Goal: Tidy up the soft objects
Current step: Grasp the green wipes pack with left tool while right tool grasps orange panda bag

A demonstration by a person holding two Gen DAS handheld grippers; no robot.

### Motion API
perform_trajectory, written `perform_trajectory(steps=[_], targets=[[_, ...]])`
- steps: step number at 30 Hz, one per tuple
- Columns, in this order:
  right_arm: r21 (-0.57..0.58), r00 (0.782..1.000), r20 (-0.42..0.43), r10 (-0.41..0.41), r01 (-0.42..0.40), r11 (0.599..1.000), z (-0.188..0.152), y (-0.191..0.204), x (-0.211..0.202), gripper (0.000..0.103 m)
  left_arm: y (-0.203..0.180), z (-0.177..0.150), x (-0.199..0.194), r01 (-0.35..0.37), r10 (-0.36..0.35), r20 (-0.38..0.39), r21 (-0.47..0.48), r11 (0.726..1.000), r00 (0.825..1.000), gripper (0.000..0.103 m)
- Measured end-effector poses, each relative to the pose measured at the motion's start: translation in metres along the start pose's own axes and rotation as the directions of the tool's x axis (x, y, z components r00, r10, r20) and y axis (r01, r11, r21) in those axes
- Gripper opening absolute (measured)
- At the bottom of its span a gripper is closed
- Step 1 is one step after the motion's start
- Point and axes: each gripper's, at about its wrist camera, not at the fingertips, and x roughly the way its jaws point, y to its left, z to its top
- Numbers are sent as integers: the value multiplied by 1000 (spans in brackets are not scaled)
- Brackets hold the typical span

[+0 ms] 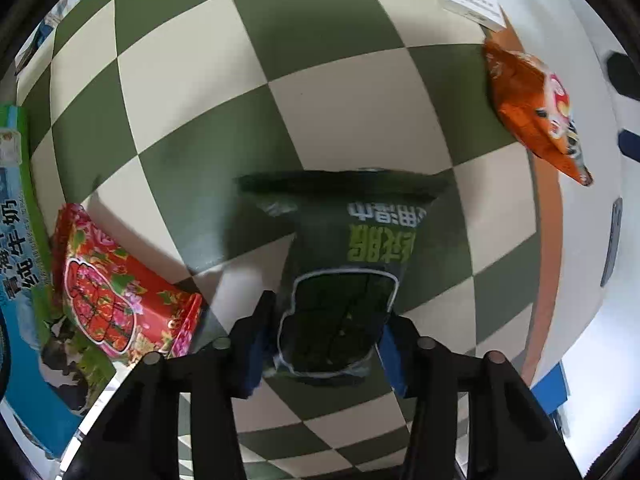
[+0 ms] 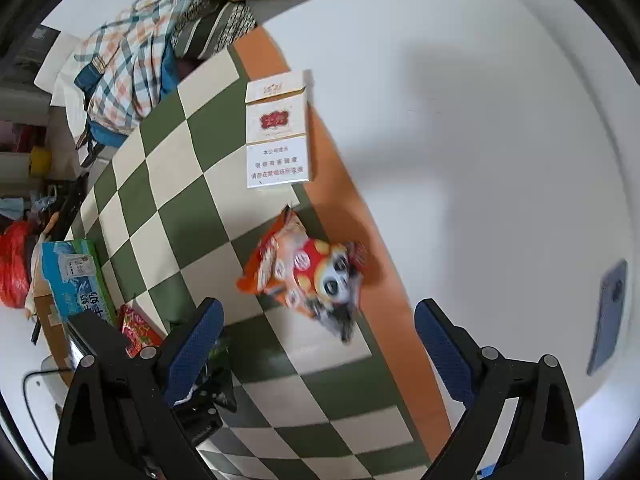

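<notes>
My left gripper (image 1: 326, 344) has its blue pads closed on the near end of a dark green wet-wipe pack (image 1: 340, 268), which hangs above the green-and-cream checkered mat (image 1: 224, 92); its long axis runs straight away from me, the crimped far end pointing forward and the label flap sitting between my fingers. My right gripper (image 2: 320, 344) is spread wide and holds nothing, hovering over the mat with the orange snack bag (image 2: 304, 272) lying between and just ahead of its fingers, long axis slanting from far left to near right. The left view shows that bag (image 1: 536, 112) far off at the mat's right edge, plus a red floral packet (image 1: 116, 284) leaning against a blue-and-green milk carton (image 1: 20, 264) on my left. Only the right view shows the white cigarette pack (image 2: 278, 132) whole, standing on the mat's orange border, a plaid cloth pile (image 2: 132, 52) beyond the mat, and a phone (image 2: 610, 316) on the white table (image 2: 480, 120).
</notes>
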Motion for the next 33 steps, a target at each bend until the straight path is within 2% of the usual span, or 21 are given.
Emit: perform_trajectory(steps=[4,7,9,13,14,15,16,20,26,33], targets=[[-37,999,-52,-15,14,999,16,7,27,92,1,0,1,8,-8,7,-22,1000,1000,41],[-78,995,-99,-29,21,997,25,10,50,82,3,3,-2,7,-7,11,-31,999,1000,41],[-88,993,-118,-1,-9,996,26,11,60,82,1,5,-2,3,-3,15,-32,999,1000,40],[-133,996,-90,-21,9,991,26,21,66,78,2,-2,-5,7,-6,22,-44,999,1000,40],[-139,997,-78,-29,17,990,25,24,65,73,2,-2,-5,7,-6,23,-46,999,1000,40],[-146,997,-66,-30,20,989,24,27,63,59,2,-3,-5,8,-7,24,-47,999,1000,40],[-150,997,-73,-20,9,989,22,30,62,58,4,-6,-5,8,-7,24,-47,999,1000,40],[-174,995,-73,-69,55,983,12,36,64,54,6,-12,-6,9,-8,27,-53,999,1000,39],[-151,997,-40,-68,61,987,-3,38,58,48,12,-18,-14,3,1,52,-69,998,999,37],[-181,999,18,-45,48,982,-21,42,28,46,12,-30,-53,12,-3,140,-62,998,990,36]])
